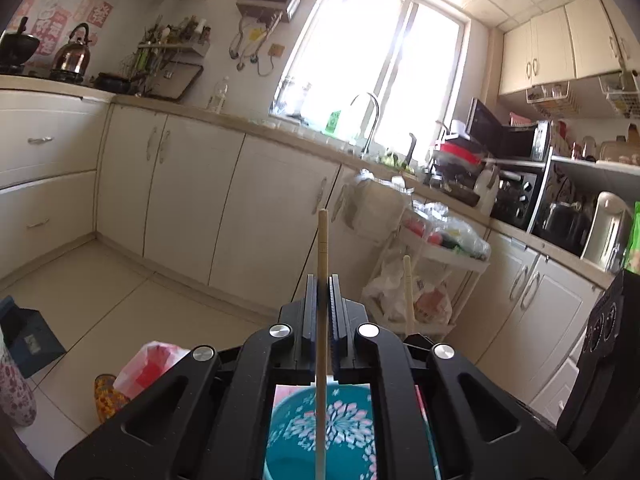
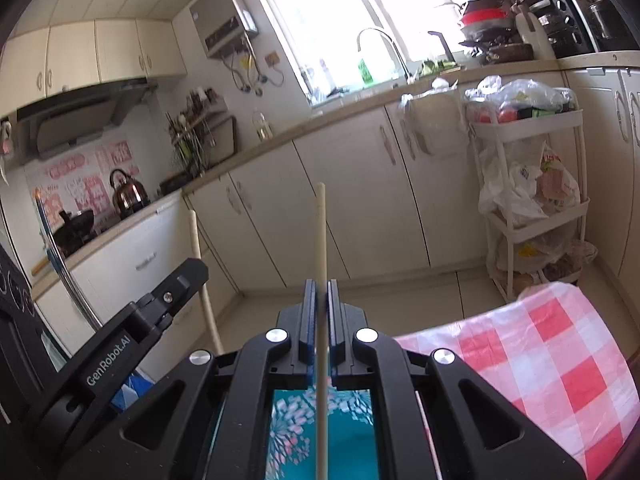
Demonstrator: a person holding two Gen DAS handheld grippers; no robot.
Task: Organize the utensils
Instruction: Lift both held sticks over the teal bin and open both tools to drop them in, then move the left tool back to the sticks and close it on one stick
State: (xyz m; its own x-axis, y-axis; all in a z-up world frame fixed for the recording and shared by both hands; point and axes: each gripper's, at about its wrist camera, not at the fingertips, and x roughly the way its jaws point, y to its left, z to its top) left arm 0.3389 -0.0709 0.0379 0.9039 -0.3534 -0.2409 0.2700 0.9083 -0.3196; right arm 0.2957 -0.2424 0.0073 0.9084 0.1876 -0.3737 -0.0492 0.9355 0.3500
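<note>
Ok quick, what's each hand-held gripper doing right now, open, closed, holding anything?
Left hand-held gripper: closed on a pale wooden chopstick.
Right hand-held gripper: closed on a second pale wooden chopstick.

table [image 2: 540, 364]: red-and-white checked cloth over it, only really shows in the right wrist view
on the table: teal bowl with pink flower print [image 1: 344, 432], sitting right below both cameras
floor [image 1: 100, 300]: pale tiles
on the floor: white tiered cart [image 2: 532, 216] stuffed with plastic bags, a blue box [image 1: 28, 336] off left, a floral slipper [image 1: 108, 396]
</note>
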